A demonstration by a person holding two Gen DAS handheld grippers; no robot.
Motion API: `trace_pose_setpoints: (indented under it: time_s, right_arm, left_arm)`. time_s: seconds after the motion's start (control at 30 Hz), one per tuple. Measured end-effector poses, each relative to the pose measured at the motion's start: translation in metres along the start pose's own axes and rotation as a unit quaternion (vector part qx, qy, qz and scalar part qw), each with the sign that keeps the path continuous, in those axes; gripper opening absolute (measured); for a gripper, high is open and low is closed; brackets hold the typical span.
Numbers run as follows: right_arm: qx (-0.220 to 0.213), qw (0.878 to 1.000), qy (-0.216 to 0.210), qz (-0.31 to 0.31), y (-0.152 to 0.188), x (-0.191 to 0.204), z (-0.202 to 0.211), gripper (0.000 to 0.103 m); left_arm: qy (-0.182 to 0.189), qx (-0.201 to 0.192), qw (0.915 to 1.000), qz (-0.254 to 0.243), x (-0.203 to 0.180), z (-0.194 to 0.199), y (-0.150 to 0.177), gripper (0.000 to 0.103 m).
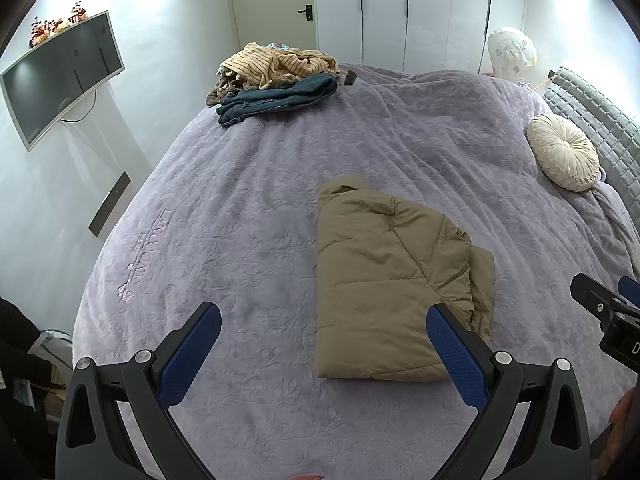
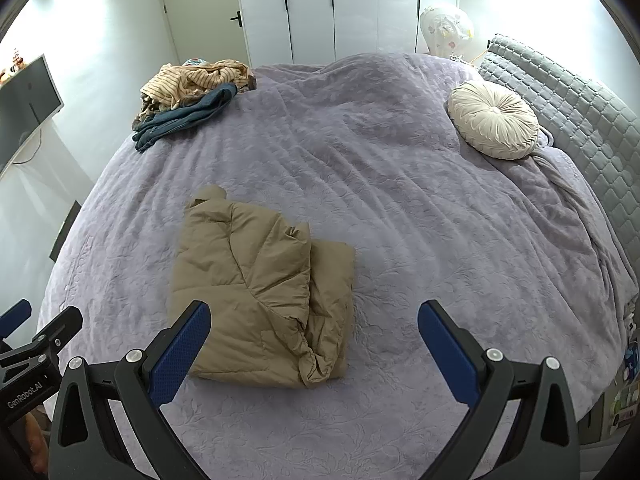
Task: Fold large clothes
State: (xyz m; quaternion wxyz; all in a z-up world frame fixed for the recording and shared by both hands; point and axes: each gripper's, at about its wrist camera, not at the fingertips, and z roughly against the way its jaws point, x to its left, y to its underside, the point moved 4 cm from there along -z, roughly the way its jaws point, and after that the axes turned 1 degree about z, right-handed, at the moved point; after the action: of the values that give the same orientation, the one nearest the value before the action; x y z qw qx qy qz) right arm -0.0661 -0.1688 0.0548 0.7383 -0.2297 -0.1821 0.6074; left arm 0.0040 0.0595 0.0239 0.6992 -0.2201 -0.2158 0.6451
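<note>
Tan puffer jacket (image 1: pixel 396 284) lies folded, near-centre of the bed (image 1: pixel 248 208). Left gripper (image 1: pixel 324 340) and right gripper (image 2: pixel 314 336) both spread wide, empty. Looks puffy, light, slippery; pinch the near folded edge.

The folded tan padded jacket (image 2: pixel 256 288) lies mid-bed on the lilac embossed bedspread (image 2: pixel 400 200). At 11 o'clock from it sits the heap of striped and denim clothes (image 2: pixel 188 96); at 2 o'clock, the round cream pleated cushion (image 2: pixel 494 120), before the grey quilted headboard (image 2: pixel 580 120).
</note>
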Motion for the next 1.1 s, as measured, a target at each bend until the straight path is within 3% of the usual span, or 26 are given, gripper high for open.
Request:
trace_pose_setpoints:
  time_s: [1.1]
  right_arm:
    - [0.003,1.0,-0.002,0.003,0.0063,-0.0026,0.0008,0.103]
  left_arm:
    - [-0.007,-0.005,1.0,0.002,-0.003,0.0044,0.0058,0.103]
